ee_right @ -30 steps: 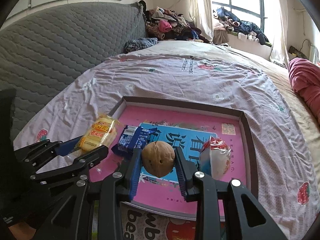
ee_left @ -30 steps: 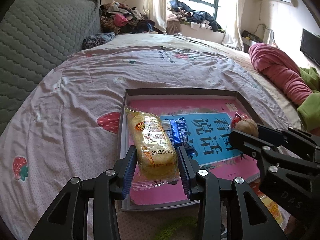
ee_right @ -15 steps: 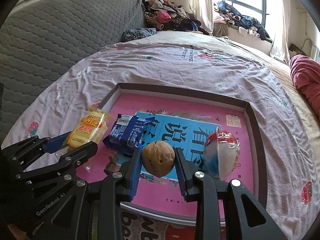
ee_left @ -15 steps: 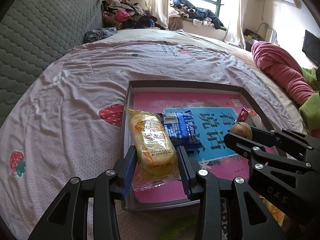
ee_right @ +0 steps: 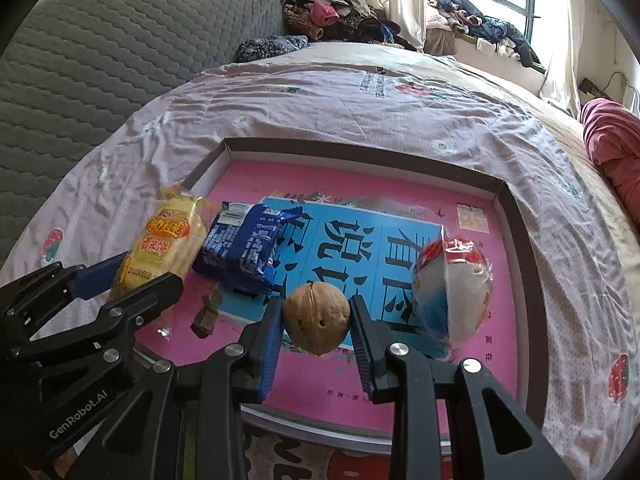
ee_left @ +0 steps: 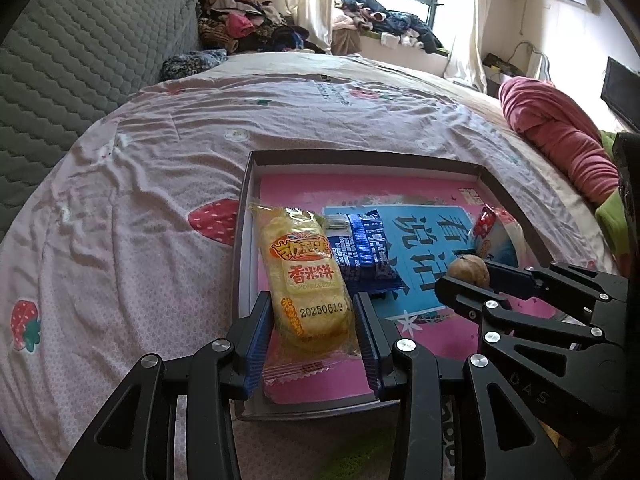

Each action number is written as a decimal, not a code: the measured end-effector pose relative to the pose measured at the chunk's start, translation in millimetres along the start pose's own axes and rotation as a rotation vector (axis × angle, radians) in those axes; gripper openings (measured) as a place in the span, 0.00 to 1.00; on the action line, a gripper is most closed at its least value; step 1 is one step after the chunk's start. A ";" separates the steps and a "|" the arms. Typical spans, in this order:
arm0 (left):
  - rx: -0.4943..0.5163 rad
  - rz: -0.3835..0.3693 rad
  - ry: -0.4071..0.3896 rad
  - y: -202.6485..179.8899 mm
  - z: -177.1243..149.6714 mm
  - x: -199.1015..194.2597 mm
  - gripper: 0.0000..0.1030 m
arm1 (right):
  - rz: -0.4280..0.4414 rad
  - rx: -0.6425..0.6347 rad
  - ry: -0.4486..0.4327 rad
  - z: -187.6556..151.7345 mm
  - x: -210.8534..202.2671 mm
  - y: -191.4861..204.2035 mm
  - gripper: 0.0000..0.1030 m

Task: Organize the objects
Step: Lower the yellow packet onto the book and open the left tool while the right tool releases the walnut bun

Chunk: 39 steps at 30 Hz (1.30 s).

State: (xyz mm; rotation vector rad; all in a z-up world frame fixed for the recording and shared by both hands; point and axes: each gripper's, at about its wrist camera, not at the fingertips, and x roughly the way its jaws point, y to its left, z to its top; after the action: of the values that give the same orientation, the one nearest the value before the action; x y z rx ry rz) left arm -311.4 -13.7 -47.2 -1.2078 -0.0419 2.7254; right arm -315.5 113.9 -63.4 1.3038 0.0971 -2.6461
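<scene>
A shallow box [ee_left: 360,156] with a pink and blue printed floor lies on the bed. My left gripper [ee_left: 312,312] is shut on a yellow rice-cracker packet [ee_left: 304,276], held over the box's left near corner. In the right wrist view the same packet [ee_right: 168,240] sticks out of the left gripper [ee_right: 140,272]. My right gripper [ee_right: 317,320] is shut on a brown walnut [ee_right: 318,308] just above the box floor. A blue snack packet [ee_right: 240,248] and a red-and-white packet [ee_right: 456,280] lie in the box.
A small brown scrap [ee_right: 206,316] lies on the box floor near the left gripper. The pink strawberry bedsheet [ee_left: 160,168] surrounds the box. A grey quilted headboard [ee_left: 80,60] is at left, a clothes pile [ee_left: 248,28] behind, a rolled pink blanket [ee_left: 560,136] at right.
My right gripper has sunk a little toward the box floor with the walnut in it. The left gripper and its yellow packet have barely moved.
</scene>
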 end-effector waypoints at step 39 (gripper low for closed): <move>-0.004 0.001 0.061 2.4 -8.9 19.7 0.45 | -0.010 0.004 0.101 -10.8 18.8 -3.9 0.52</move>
State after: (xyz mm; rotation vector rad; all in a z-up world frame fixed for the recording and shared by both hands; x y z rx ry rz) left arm -318.2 -13.2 -67.8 -1.2918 -0.0400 2.6887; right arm -319.1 116.5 -85.0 1.4413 0.1132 -2.5895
